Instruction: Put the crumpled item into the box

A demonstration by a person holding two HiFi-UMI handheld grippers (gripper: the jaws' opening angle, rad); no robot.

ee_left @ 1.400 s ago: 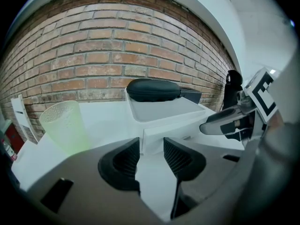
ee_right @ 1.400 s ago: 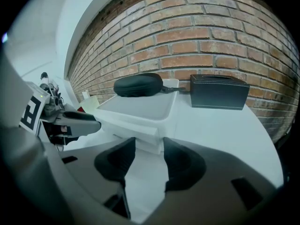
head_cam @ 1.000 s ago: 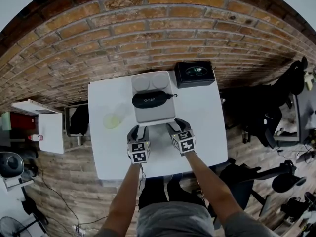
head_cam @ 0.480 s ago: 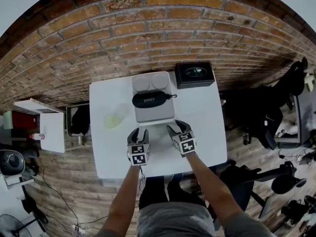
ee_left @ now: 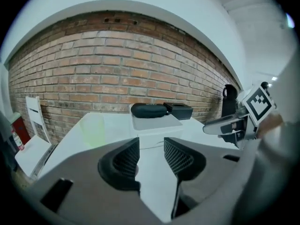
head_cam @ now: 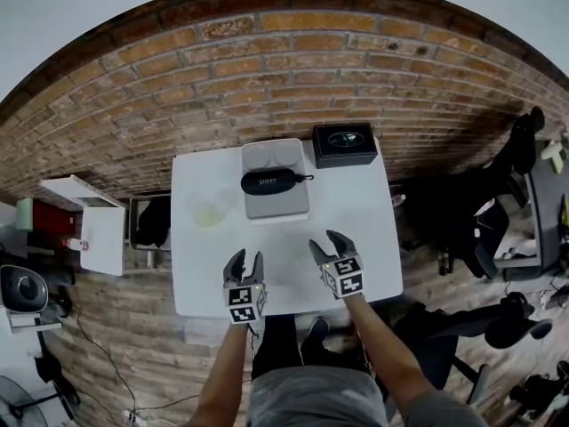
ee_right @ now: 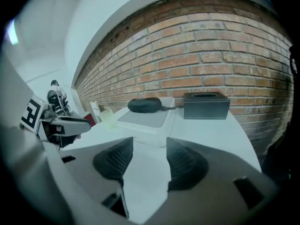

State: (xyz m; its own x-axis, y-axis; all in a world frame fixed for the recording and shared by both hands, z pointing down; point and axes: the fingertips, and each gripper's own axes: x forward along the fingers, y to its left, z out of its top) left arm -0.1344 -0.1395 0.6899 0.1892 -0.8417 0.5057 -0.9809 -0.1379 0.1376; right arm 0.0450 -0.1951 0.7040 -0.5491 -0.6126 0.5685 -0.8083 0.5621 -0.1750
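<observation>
Left hand-held gripper [head_cam: 245,261] and right hand-held gripper [head_cam: 325,242] have drawn back from the box [head_cam: 277,205] toward the counter's [head_cam: 369,229] near edge. Both are empty with jaws apart, the right's just widened. Bare counter lies ahead. The pale green crumpled item [head_cam: 211,213] sits left of the box.

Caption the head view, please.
Empty left gripper open, empty right gripper just opened wider, above white table with grey box.

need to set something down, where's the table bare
Bare: the table's near half, up to the white box, and the right strip before the black box. Crowded: the back, black case on the white box, pale green item at its left.
</observation>
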